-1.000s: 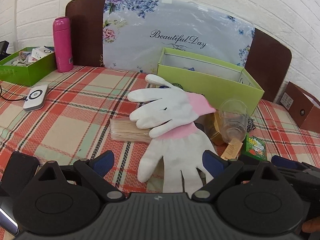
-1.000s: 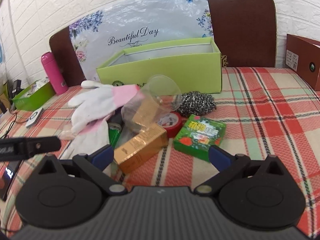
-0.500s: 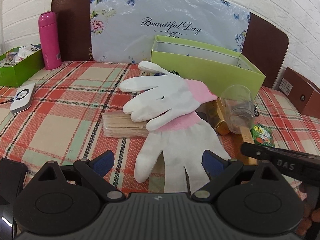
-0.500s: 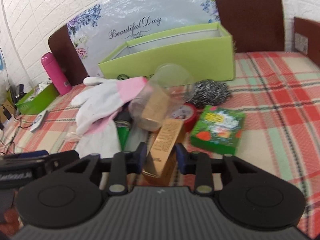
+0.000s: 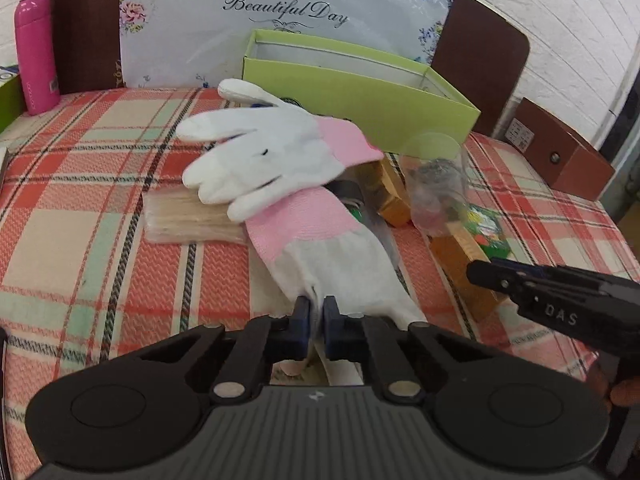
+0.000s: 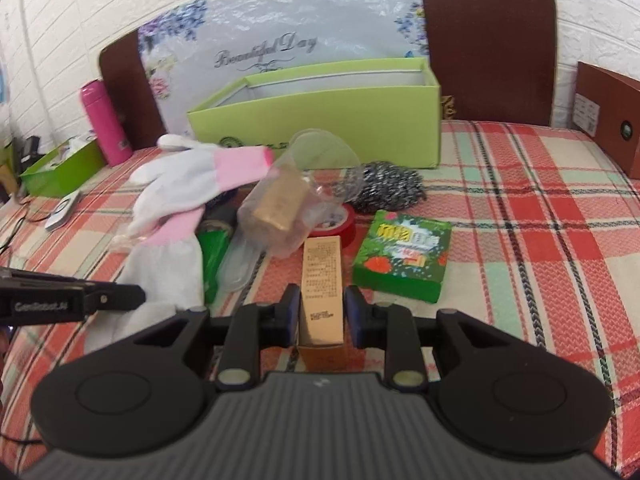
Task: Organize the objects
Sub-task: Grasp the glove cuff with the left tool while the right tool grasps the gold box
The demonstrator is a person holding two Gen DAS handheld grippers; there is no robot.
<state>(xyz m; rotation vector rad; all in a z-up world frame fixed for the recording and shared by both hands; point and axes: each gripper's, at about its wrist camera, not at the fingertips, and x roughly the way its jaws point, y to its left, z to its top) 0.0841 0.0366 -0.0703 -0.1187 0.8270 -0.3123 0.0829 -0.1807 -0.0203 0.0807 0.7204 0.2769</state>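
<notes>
A: Lying with its long axis running away from the camera, the gold carton [image 6: 322,280] sits on the checked tablecloth [image 6: 520,240], its near end clamped between the pads of the right gripper [image 6: 322,314] and its printed face up, its far end pointing at the red tape roll [image 6: 347,227].

B: And the left gripper [image 5: 316,322]?

A: Pinched tight on the lower glove [image 5: 340,264], near its finger end. That glove's pink cuff points far and left, its fingers toward the camera, and they are cut off behind the gripper body. The upper glove [image 5: 264,160] lies across it, fingers to the left, cuff to the right, resting partly on a pack of wooden sticks [image 5: 188,220].

B: What is hard to read?

A: The clear plastic cup [image 6: 296,200] lies tipped on its side, mouth toward the green box [image 6: 320,120]; a second gold carton shows through it, blurred. Something dark and something green sit half under the gloves, and I cannot tell what they are.

B: Do the views differ?

A: The right wrist view shows the steel scourer [image 6: 380,186] plainly and the green packet [image 6: 404,256] whole; from the left wrist the packet is mostly hidden behind the cup. Only the left wrist view shows the stick pack clearly. The pink bottle [image 5: 36,54] stands far left in both.
</notes>
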